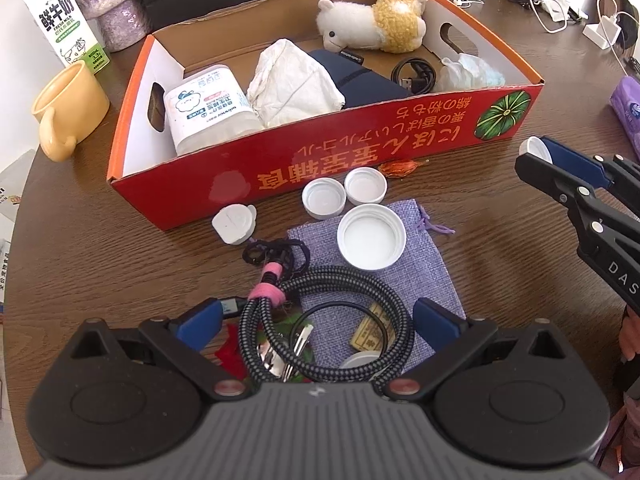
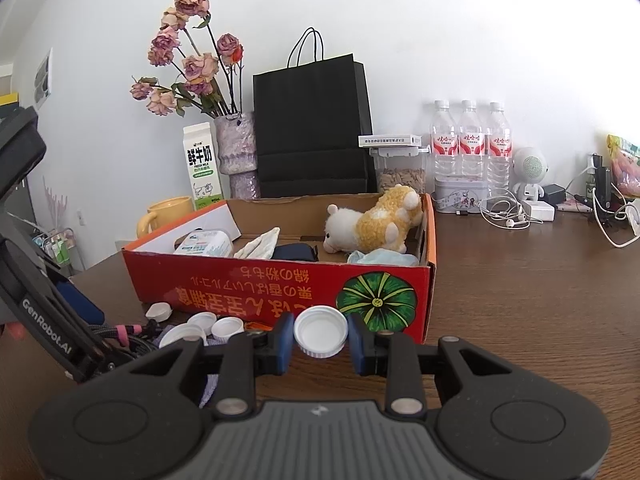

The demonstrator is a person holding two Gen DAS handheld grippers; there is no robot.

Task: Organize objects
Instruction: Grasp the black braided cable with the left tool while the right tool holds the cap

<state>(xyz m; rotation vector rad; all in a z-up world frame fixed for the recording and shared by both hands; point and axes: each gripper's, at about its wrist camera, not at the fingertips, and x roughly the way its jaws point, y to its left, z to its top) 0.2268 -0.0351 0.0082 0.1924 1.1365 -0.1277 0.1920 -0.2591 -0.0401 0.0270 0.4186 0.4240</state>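
My right gripper (image 2: 320, 339) is shut on a white bottle cap (image 2: 320, 330), held just in front of the red cardboard box (image 2: 240, 284). In the left wrist view that gripper (image 1: 538, 153) hovers off the box's (image 1: 320, 160) near right corner. My left gripper (image 1: 318, 322) is open, pointing steeply down. Its blue pads straddle a coiled braided cable (image 1: 340, 274) on a purple pouch (image 1: 424, 276) without touching it. Two small white caps (image 1: 324, 198) and a large one (image 1: 372, 236) lie by the box wall. The box holds a plush sheep (image 1: 376, 20), a wipes canister (image 1: 208, 108) and a white cloth (image 1: 292, 80).
A white plug (image 1: 234, 224) and an orange sweet (image 1: 396, 168) lie near the caps. A yellow mug (image 1: 68, 100) and milk carton (image 1: 60, 24) stand left of the box. Behind it are a black paper bag (image 2: 312, 128), water bottles (image 2: 468, 140), chargers and earphones.
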